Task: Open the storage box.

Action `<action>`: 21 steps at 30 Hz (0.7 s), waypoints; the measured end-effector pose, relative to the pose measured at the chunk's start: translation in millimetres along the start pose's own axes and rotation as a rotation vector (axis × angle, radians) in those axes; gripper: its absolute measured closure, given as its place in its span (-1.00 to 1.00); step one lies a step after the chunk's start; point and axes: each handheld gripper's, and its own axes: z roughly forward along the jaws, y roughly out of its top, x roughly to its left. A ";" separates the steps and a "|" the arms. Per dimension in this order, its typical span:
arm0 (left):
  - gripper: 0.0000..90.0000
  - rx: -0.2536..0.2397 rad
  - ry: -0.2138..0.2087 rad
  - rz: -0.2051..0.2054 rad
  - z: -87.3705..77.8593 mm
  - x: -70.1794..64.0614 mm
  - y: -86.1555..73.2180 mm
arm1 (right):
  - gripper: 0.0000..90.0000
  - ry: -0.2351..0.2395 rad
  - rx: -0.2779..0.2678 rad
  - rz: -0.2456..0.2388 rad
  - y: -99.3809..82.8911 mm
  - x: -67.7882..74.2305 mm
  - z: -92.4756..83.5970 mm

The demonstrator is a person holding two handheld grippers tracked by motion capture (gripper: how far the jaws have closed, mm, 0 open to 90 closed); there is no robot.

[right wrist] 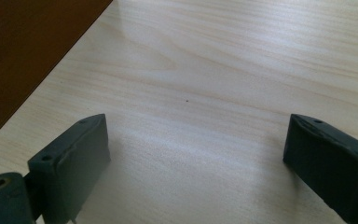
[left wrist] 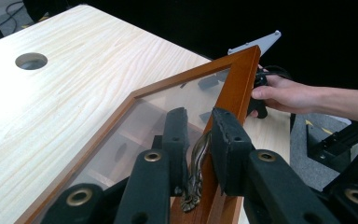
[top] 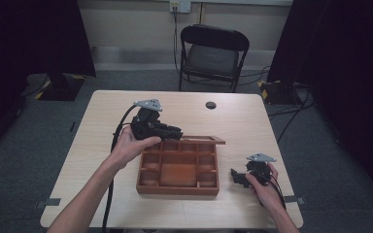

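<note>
A wooden compartment box (top: 177,190) sits at the middle of the table, its glass-paned lid (top: 204,140) raised at the far side. My left gripper (top: 177,132) reaches in from the left to that lid. In the left gripper view its jaws (left wrist: 200,135) close around the lid's brass handle (left wrist: 196,161) on the wooden frame (left wrist: 235,84), with the pads close against it. My right gripper (top: 237,175) rests low on the table to the right of the box. Its jaws (right wrist: 196,158) stand wide apart over bare wood, beside the box's dark wall (right wrist: 28,56).
A round cable hole (top: 210,105) lies in the table behind the box. A black folding chair (top: 213,53) stands beyond the far edge, with dark curtains on both sides. The person's right hand (left wrist: 289,95) shows past the lid.
</note>
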 end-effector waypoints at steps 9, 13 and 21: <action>0.71 -0.007 0.022 0.006 -1.1 -0.1 4.3 | -0.86 0.000 0.001 0.000 0.0 0.1 -0.1; 0.74 -0.011 0.020 0.005 -1.4 0.9 5.5 | -0.86 0.001 0.001 0.001 0.0 0.1 -0.1; 0.77 -0.018 0.023 0.015 -1.9 1.7 7.3 | -0.86 0.000 0.001 0.000 0.0 0.1 -0.1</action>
